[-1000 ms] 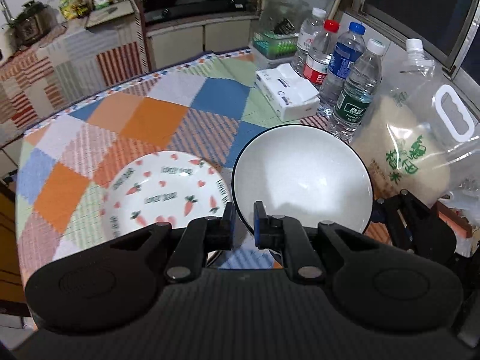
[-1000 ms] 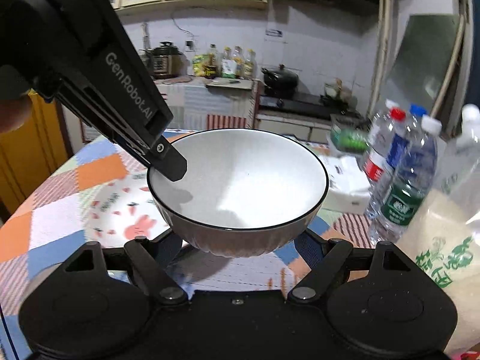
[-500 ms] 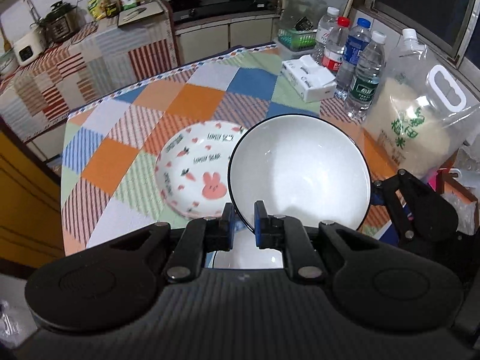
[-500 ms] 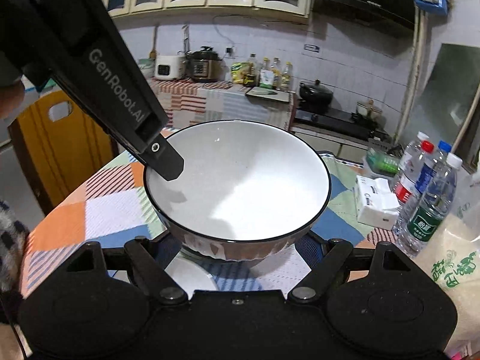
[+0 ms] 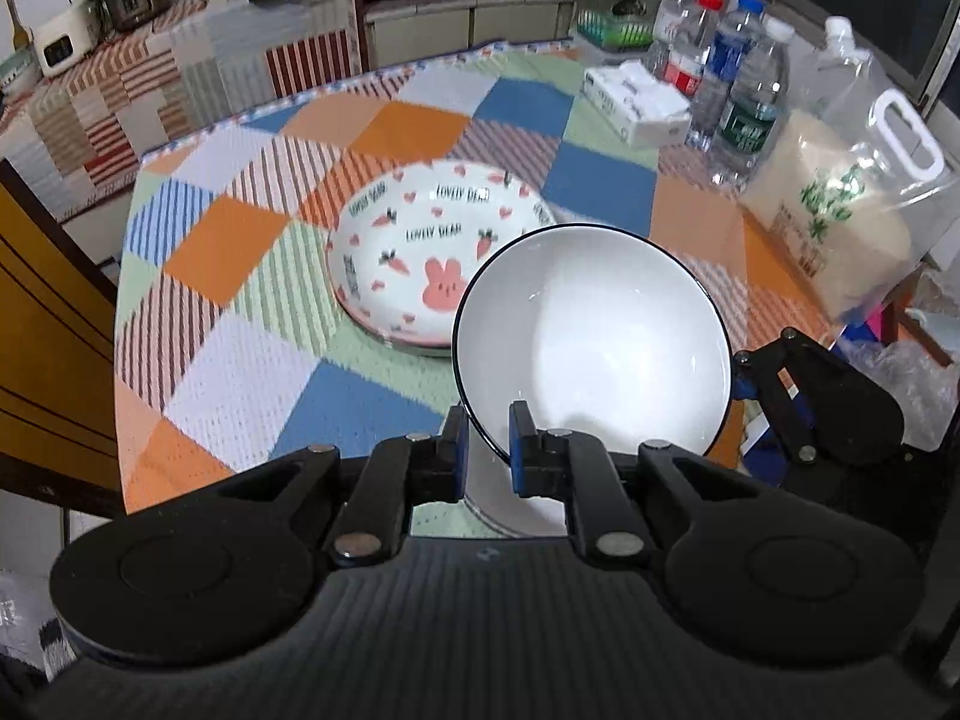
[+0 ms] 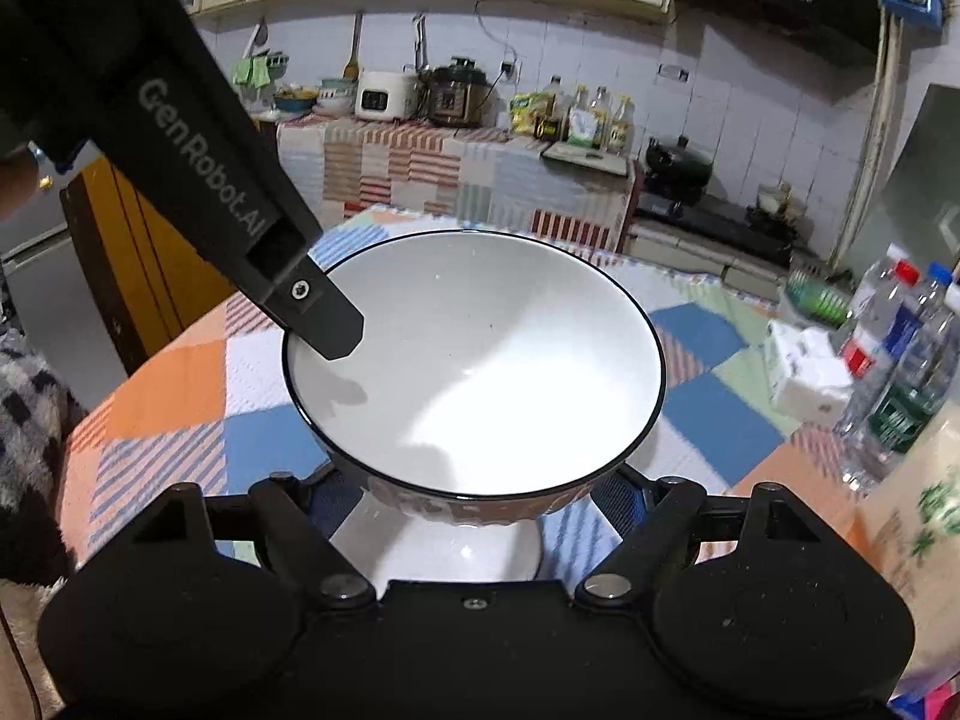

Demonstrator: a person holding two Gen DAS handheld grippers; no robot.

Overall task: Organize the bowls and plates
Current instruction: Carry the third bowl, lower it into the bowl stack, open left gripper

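Patchwork cloth in orange, blue and striped squares covers the counter (image 5: pixel 384 126), with kitchen cabinets behind. At left lies the rabbit-print plate (image 5: pixel 420 252), flat and untouched. Right of it the white bowl (image 5: pixel 594 342) hangs in the air, its near rim pinched between the pads of the left tongs (image 5: pixel 486 438); a rim hold likely suits a wall too wide to span. The right tongs (image 6: pixel 474 498) stand spread on either side of the bowl's dark underside, apparently steadying it; whether they touch it I cannot tell. Only the right wrist view shows another white dish (image 6: pixel 456 552) directly below, probably the stacking target. Only the left view shows the plate. Water bottles (image 5: pixel 726 78) stand far right.
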